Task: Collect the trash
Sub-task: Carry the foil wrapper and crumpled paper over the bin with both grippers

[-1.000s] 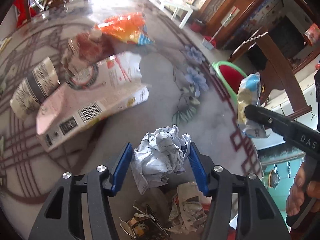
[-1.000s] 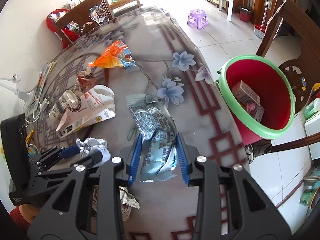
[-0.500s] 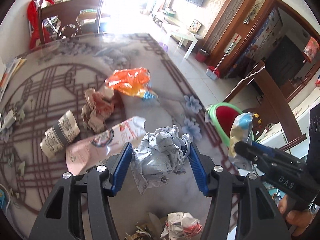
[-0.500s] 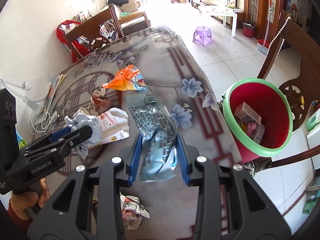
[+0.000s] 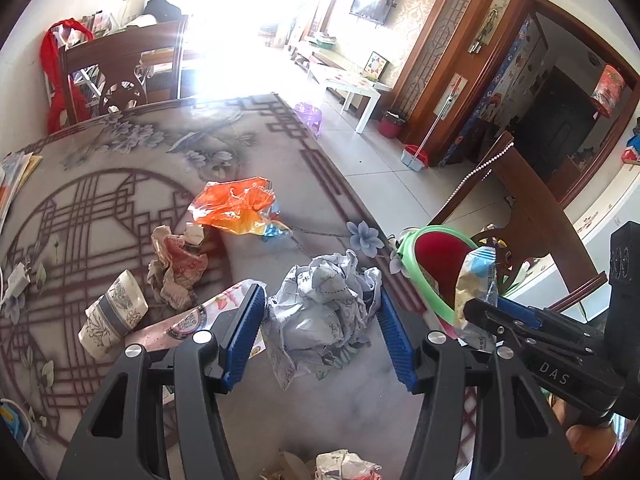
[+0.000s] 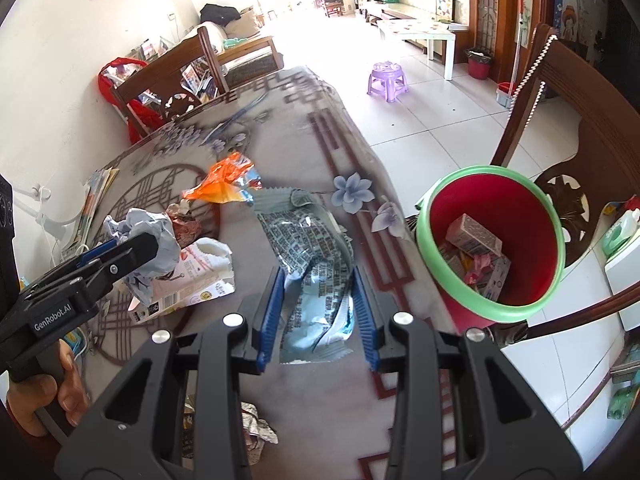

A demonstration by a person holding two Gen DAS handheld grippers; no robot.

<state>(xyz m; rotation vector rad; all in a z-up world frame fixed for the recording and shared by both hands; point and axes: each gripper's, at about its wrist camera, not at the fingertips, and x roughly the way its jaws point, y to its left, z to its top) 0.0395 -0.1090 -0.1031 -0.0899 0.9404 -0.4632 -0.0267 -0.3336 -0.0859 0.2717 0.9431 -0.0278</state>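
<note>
Patterned tabletop (image 5: 120, 184) with scattered litter; a red bin with green rim (image 6: 491, 309) stands on the floor just off its right edge, holding small cartons. Left hand-held gripper (image 5: 320, 332) clamps a crumpled paper ball (image 5: 320, 312) above the tabletop. Right hand-held gripper (image 6: 318, 312) clamps a silver-blue foil wrapper (image 6: 310, 268), near the bin. On the tabletop lie a flattened carton (image 6: 188, 276), an orange bag (image 5: 232, 206) and a paper cup (image 5: 112, 314).

Daylight blows out the far room, glare washing the table (image 5: 120, 152); fisheye edges curve, vignetted black
</note>
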